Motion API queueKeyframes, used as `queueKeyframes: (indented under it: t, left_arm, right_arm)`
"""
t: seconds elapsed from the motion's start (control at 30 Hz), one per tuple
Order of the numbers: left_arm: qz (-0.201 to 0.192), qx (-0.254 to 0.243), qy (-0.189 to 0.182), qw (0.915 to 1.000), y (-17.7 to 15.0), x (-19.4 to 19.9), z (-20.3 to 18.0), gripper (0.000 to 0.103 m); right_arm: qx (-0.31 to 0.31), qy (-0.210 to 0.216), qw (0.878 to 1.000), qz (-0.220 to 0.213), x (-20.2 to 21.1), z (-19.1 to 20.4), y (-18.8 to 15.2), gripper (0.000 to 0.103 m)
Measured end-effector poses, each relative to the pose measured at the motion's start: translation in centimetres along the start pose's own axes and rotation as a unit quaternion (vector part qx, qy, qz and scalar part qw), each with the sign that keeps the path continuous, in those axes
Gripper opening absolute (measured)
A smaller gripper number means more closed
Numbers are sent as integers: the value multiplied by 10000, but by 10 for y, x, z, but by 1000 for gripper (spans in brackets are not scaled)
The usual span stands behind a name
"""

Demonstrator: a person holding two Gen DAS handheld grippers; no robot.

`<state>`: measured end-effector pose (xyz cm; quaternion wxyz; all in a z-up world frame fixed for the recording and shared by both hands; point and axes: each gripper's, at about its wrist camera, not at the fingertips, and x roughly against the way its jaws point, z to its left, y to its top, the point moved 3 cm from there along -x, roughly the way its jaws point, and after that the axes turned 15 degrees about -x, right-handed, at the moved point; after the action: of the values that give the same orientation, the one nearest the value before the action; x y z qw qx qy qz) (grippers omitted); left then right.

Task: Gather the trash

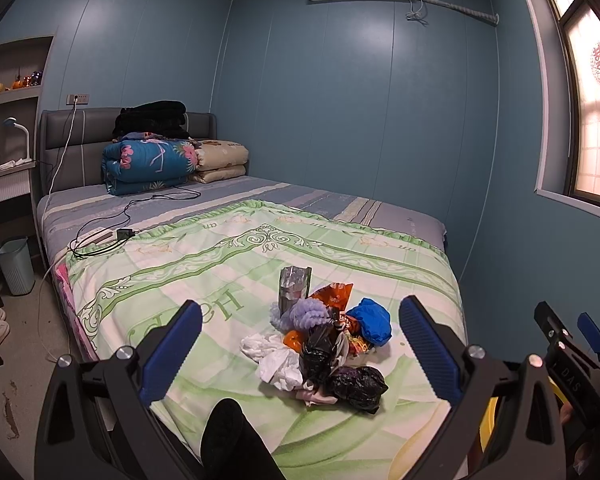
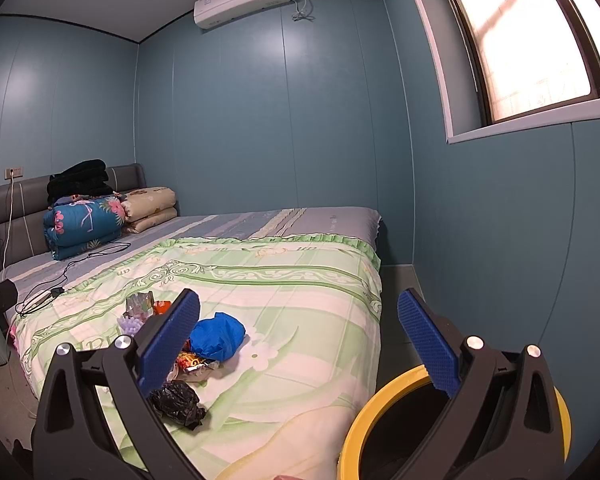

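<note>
A heap of trash (image 1: 320,340) lies on the green bedspread (image 1: 228,264) near the foot of the bed: a silver foil pouch (image 1: 294,286), a blue bag (image 1: 371,320), a black bag (image 1: 358,388), white tissue (image 1: 278,364), orange wrappers. My left gripper (image 1: 300,352) is open and empty, jaws wide either side of the heap, above it. My right gripper (image 2: 298,344) is open and empty, right of the heap; it also shows in the left wrist view (image 1: 572,336). A yellow-rimmed bin (image 2: 380,408) stands below it beside the bed. The blue bag (image 2: 217,336) and black bag (image 2: 178,402) show there too.
Folded quilts (image 1: 152,164) and a black blanket sit at the headboard. Cables and a charger (image 1: 124,234) lie on the bed's left side. A pale blue waste bin (image 1: 16,266) and slippers stand on the floor at left. Blue walls close in behind and right.
</note>
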<state>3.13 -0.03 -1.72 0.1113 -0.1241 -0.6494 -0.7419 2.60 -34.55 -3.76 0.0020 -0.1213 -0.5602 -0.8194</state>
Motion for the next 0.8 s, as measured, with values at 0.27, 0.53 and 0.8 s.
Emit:
queueKeyframes:
  t: [0.27, 0.53, 0.8]
  left_arm:
    - [9, 15, 1, 10000, 0, 0, 0, 95]
    - [32, 25, -15, 10000, -1, 0, 1, 95]
    - [28, 22, -9, 10000, 0, 0, 1, 95]
  right_arm:
    - [1, 0, 10000, 1, 1, 0, 0, 95]
    - [-9, -3, 10000, 37, 0, -1, 0, 95]
    - [-14, -11, 10000, 38, -1, -1, 0, 95]
